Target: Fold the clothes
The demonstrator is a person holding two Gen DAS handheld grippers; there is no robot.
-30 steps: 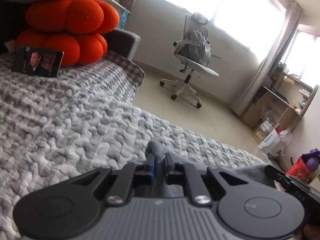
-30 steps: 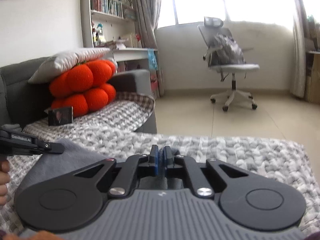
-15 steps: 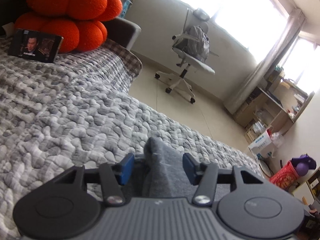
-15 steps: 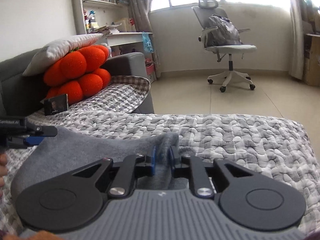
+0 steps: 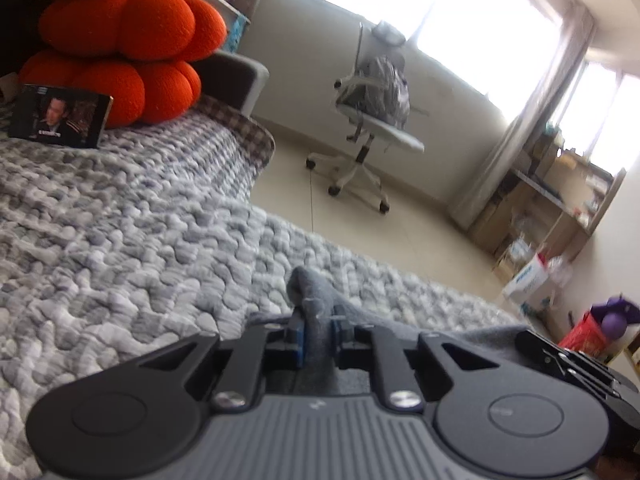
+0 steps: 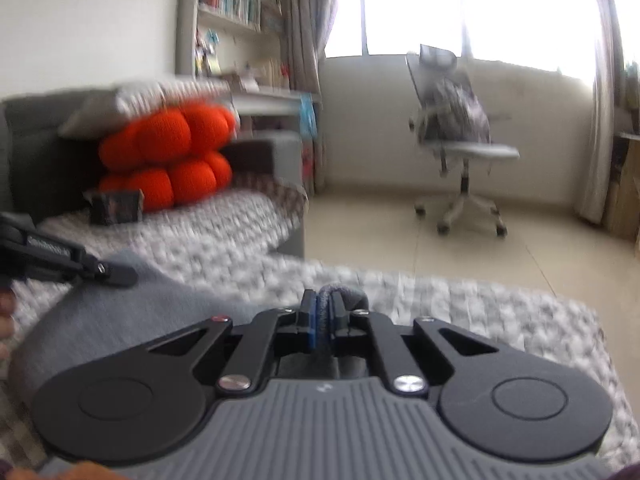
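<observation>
grey garment (image 6: pixel 120 308), one, pinched by both left gripper (image 5: pixel 318 334) and right gripper (image 6: pixel 324 320) above the quilted bed (image 5: pixel 120 240); its edges look blurred.

Ahead of you: open grey quilt (image 5: pixel 140 240), free passage. Far left: photo card (image 5: pixel 60 120) and orange cushions (image 5: pixel 132 52) block. Office chair (image 5: pixel 372 120) well apart on floor.

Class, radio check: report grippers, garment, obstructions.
Left gripper shut on grey garment. Right gripper shut on it too. Garment over the quilt. No obstruction visible.
</observation>
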